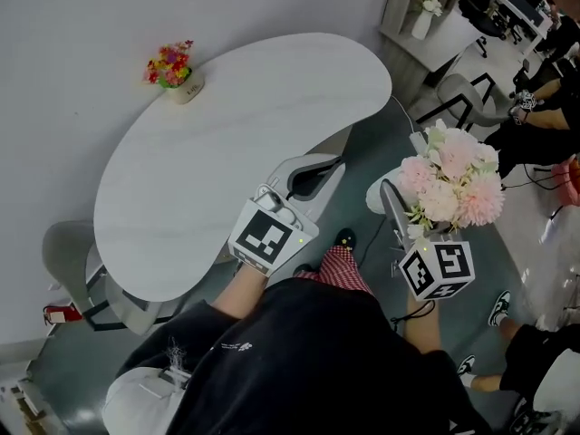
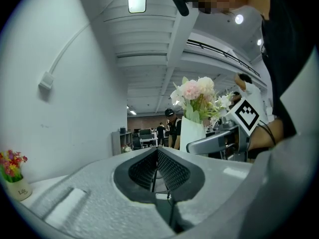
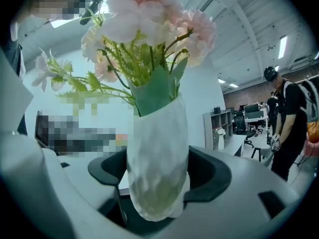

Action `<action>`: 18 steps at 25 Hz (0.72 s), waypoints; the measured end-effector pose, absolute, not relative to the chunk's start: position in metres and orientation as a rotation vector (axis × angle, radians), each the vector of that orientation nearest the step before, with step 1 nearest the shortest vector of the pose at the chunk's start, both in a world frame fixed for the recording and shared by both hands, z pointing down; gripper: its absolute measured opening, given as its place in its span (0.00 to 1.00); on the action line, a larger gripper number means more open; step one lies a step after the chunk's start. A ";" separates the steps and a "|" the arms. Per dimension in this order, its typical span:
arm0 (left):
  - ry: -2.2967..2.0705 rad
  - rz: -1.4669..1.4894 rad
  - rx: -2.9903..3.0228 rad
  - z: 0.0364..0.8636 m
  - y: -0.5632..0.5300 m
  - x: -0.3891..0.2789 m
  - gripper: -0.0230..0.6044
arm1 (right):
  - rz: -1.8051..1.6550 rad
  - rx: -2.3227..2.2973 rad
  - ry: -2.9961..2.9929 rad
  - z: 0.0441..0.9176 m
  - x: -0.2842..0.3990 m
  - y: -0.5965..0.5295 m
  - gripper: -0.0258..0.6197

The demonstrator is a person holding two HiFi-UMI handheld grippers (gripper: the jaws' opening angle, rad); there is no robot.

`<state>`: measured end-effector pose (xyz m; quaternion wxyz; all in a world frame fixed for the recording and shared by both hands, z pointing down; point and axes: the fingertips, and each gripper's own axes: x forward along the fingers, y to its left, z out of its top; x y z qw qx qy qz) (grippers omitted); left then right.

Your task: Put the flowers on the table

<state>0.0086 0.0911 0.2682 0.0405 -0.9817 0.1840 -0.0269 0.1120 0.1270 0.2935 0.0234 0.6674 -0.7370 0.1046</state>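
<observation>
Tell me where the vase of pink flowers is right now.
The vase of pink flowers is clamped in the right gripper at the head view's right, off the white table's edge, above the floor.

The flowers (image 1: 450, 184), a bunch of pale pink and white blooms with green leaves, stand upright in a white, dimpled vase (image 3: 157, 148) at the right middle of the head view. The vase is clamped between the pads of the right tongs (image 3: 158, 178). It is off the white kidney-shaped counter (image 1: 227, 143), which fills the frame's upper left.
</observation>
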 end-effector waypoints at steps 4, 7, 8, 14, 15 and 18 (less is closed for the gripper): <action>0.597 -0.086 -2.984 0.275 0.087 0.016 0.04 | 0.311 2.048 -2.323 0.302 0.118 0.120 0.60; 0.608 -0.094 -2.966 0.282 0.087 0.020 0.04 | 0.296 2.035 -2.350 0.311 0.123 0.117 0.60; 0.612 -0.097 -2.964 0.285 0.086 0.022 0.04 | 0.295 2.033 -2.357 0.313 0.124 0.116 0.60; 0.623 -0.106 -2.944 0.296 0.082 0.030 0.04 | 0.289 2.026 -2.385 0.324 0.131 0.108 0.60; 0.626 -0.105 -2.942 0.296 0.082 0.030 0.04 | 0.287 2.025 -2.390 0.325 0.131 0.108 0.60; 0.635 -0.108 -2.932 0.297 0.079 0.033 0.04 | 0.283 2.019 -2.404 0.326 0.134 0.104 0.60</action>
